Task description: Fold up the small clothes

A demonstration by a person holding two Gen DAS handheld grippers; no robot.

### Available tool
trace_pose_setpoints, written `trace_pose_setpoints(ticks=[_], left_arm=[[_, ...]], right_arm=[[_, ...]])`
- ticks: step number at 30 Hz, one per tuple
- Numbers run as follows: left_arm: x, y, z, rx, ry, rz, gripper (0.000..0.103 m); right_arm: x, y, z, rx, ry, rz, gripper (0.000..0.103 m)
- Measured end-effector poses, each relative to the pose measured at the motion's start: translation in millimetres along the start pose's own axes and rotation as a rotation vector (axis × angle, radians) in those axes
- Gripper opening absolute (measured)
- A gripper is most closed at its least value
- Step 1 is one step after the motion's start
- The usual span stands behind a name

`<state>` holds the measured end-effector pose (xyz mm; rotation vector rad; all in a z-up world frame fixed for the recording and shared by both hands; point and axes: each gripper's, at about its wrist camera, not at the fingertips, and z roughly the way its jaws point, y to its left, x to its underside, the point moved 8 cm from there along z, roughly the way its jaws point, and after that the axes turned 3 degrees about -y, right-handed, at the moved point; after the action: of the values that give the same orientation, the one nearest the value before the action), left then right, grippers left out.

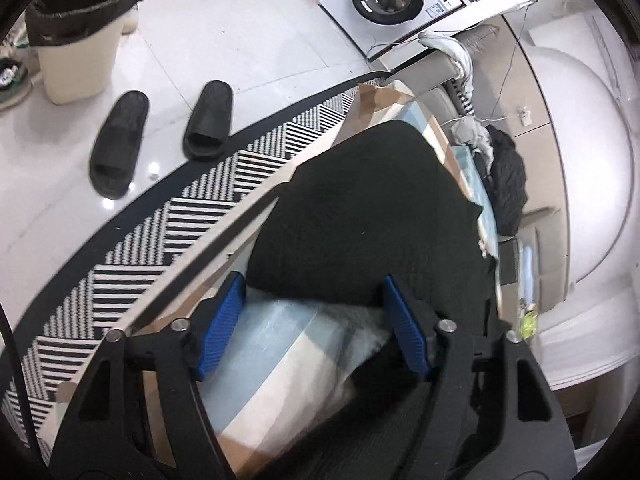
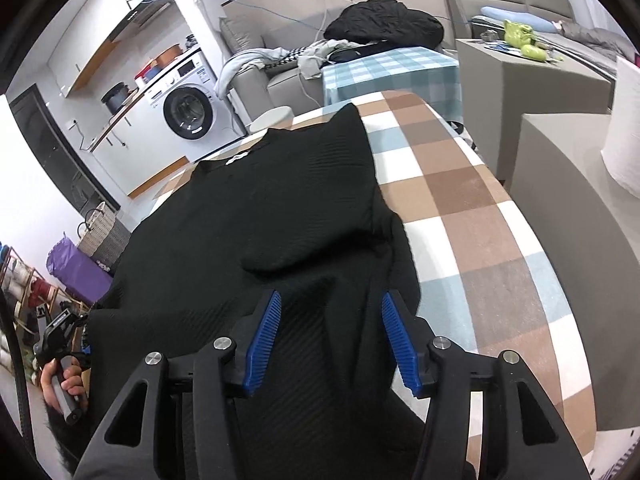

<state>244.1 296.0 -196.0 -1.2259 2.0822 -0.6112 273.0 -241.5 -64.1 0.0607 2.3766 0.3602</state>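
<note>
Jaws of both the left gripper point(image 1: 316, 320) and right gripper point(image 2: 330, 340) stand half open and empty above the black knit top point(image 2: 256, 216), which lies lengthwise ahead on the checked tablecloth point(image 2: 472, 200), its near hem closest to the right gripper.

A table covered by a checked cloth point(image 2: 472, 216) of brown, white and pale blue squares carried a black ribbed garment point(image 2: 256, 216), spread flat over the cloth's left and near part. The right side of the cloth lay bare to its far edge.
</note>
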Motion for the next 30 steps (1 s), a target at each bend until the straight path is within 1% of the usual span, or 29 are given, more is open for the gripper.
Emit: trace_pose_setpoints(ticks=[3, 5, 6, 7, 9, 10, 12, 16, 18, 19, 20, 21, 22, 23, 24, 25, 26, 27, 28, 29, 30], left_arm=[[-9, -5, 5, -0.015, -0.050, 0.006, 0.038], [-16, -9, 3, -0.032, -0.094, 0.020, 0.016], [-21, -12, 0, -0.035, -0.117, 0.024, 0.009], [-24, -17, -2, -0.038, -0.130, 0.028, 0.006], [-35, -30, -9, -0.044, -0.172, 0.063, 0.006], [-41, -42, -14, -0.051, -0.201, 0.104, 0.005], [-46, -63, -21, -0.056, -0.230, 0.156, 0.005], [-52, -134, -33, -0.019, -0.282, 0.311, 0.005], [-46, -175, -33, 0.013, -0.294, 0.390, 0.005], [-38, -203, -30, 0.042, -0.291, 0.448, 0.005], [-29, -226, -26, 0.063, -0.276, 0.494, 0.005], [-12, -257, -18, 0.099, -0.250, 0.561, 0.005], [3, -277, -12, 0.121, -0.227, 0.612, 0.005], [26, -300, -2, 0.147, -0.187, 0.688, 0.005], [40, -314, 6, 0.161, -0.155, 0.727, 0.005], [60, -327, 18, 0.187, -0.097, 0.770, 0.005], [79, -335, 29, 0.205, -0.030, 0.799, 0.006], [97, -337, 40, 0.196, 0.036, 0.818, 0.006], [111, -335, 48, 0.185, 0.086, 0.833, 0.009], [119, -332, 52, 0.175, 0.111, 0.845, 0.014], [126, -324, 50, 0.172, 0.122, 0.846, 0.017]], right_arm=[[1, -3, -1, 0.004, 0.001, 0.007, 0.054], [3, -5, -1, 0.006, -0.002, 0.011, 0.054], [4, -7, -1, 0.009, 0.001, 0.015, 0.054], [5, -8, -1, 0.010, 0.002, 0.020, 0.054], [7, -10, -1, 0.011, 0.004, 0.027, 0.054], [8, -11, -2, 0.010, 0.004, 0.031, 0.054], [9, -12, -3, 0.007, 0.001, 0.039, 0.054], [11, -15, -7, -0.004, -0.006, 0.057, 0.054], [12, -17, -12, -0.005, -0.015, 0.068, 0.054], [12, -18, -13, -0.006, -0.016, 0.070, 0.054], [13, -19, -15, -0.007, -0.016, 0.074, 0.054], [13, -21, -18, -0.009, -0.020, 0.077, 0.054], [12, -21, -20, -0.008, -0.024, 0.078, 0.054], [12, -22, -21, -0.007, -0.026, 0.078, 0.054], [12, -23, -23, -0.006, -0.029, 0.078, 0.054], [12, -24, -23, -0.005, -0.030, 0.078, 0.054], [12, -25, -24, -0.001, -0.030, 0.078, 0.054], [13, -26, -24, 0.001, -0.029, 0.081, 0.054], [14, -27, -23, 0.002, -0.025, 0.086, 0.054], [14, -27, -23, 0.001, -0.022, 0.088, 0.054], [15, -28, -23, 0.000, -0.020, 0.089, 0.054]])
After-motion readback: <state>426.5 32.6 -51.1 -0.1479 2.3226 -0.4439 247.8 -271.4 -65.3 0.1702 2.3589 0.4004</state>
